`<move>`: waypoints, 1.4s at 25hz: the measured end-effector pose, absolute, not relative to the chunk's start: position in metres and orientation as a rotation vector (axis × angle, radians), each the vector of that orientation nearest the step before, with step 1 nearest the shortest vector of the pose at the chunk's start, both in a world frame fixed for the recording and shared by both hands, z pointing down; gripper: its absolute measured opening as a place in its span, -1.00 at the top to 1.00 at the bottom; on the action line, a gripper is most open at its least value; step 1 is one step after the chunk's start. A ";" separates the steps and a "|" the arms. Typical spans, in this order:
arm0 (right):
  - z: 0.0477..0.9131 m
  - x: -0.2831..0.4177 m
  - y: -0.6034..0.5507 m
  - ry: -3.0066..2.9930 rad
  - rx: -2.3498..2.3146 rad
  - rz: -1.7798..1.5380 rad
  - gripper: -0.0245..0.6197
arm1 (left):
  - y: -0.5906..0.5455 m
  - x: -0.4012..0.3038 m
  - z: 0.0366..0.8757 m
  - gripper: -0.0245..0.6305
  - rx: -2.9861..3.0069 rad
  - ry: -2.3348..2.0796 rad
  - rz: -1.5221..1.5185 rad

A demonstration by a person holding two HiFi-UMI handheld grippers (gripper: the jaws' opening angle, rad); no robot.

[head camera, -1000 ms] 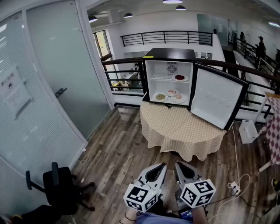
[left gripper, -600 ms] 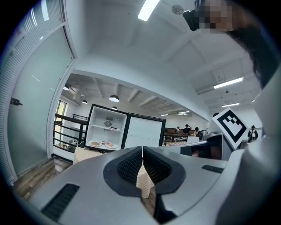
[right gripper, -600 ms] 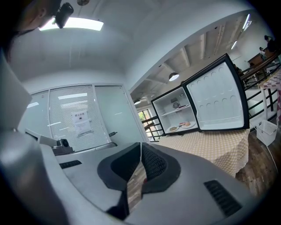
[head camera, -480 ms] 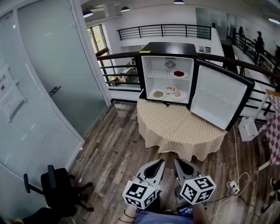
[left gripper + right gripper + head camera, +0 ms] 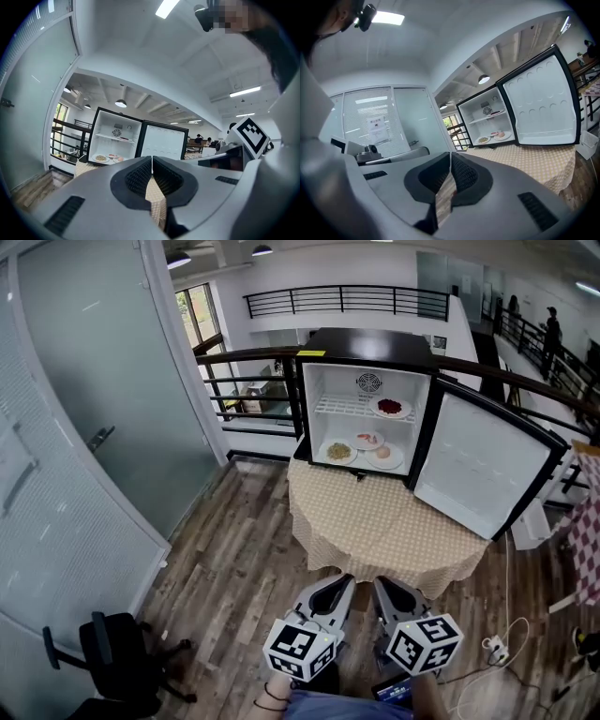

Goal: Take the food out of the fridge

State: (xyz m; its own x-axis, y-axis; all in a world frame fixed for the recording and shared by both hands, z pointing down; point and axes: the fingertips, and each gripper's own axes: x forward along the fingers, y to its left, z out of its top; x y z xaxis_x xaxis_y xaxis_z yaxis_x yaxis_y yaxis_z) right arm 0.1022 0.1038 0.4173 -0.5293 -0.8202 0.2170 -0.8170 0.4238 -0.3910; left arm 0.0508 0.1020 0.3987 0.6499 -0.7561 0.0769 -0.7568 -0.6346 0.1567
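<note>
A small black fridge [image 5: 370, 341] stands open on a round table with a checked cloth [image 5: 375, 521]. Its white door [image 5: 483, 465] swings out to the right. A plate of red food [image 5: 391, 409] rests on the wire shelf. On the fridge floor lie a plate of greenish food [image 5: 339, 452] and two more plates [image 5: 367, 440] [image 5: 382, 457]. My left gripper [image 5: 339, 585] and right gripper [image 5: 384, 589] hover side by side over the floor, short of the table, both shut and empty. The same plates [image 5: 101, 158] [image 5: 502, 136] appear small in both gripper views.
A frosted glass wall with a door [image 5: 103, 418] runs along the left. A black office chair [image 5: 117, 652] stands at the lower left. A black railing [image 5: 253, 381] passes behind the fridge. White cables and a power strip [image 5: 492, 648] lie on the wooden floor at the right.
The fridge and table have grown larger and nearer in the head view as I walk toward them. Both grippers have travelled forward together, still shut.
</note>
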 end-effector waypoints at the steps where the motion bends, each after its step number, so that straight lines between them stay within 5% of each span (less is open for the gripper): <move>1: 0.418 0.100 0.095 2.643 -1.528 -0.726 0.85 | 0.093 0.048 0.400 0.87 2.690 -1.237 0.006; 23: 0.429 0.037 -0.044 2.546 -1.688 -0.786 0.85 | -0.055 -0.008 0.397 0.87 2.790 -1.038 0.007; 35: 0.436 0.059 -0.064 2.459 -1.822 -0.798 0.85 | -0.072 0.010 0.409 0.87 2.792 -0.895 0.012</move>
State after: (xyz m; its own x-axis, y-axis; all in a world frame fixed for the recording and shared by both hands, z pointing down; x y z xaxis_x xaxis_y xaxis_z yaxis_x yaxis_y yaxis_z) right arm 0.0587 -0.0637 0.4356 -0.3362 -0.8905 0.3066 -0.9009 0.2092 -0.3803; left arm 0.0104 -0.0722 0.4092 0.8157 -0.5742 0.0710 -0.5758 -0.7938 0.1957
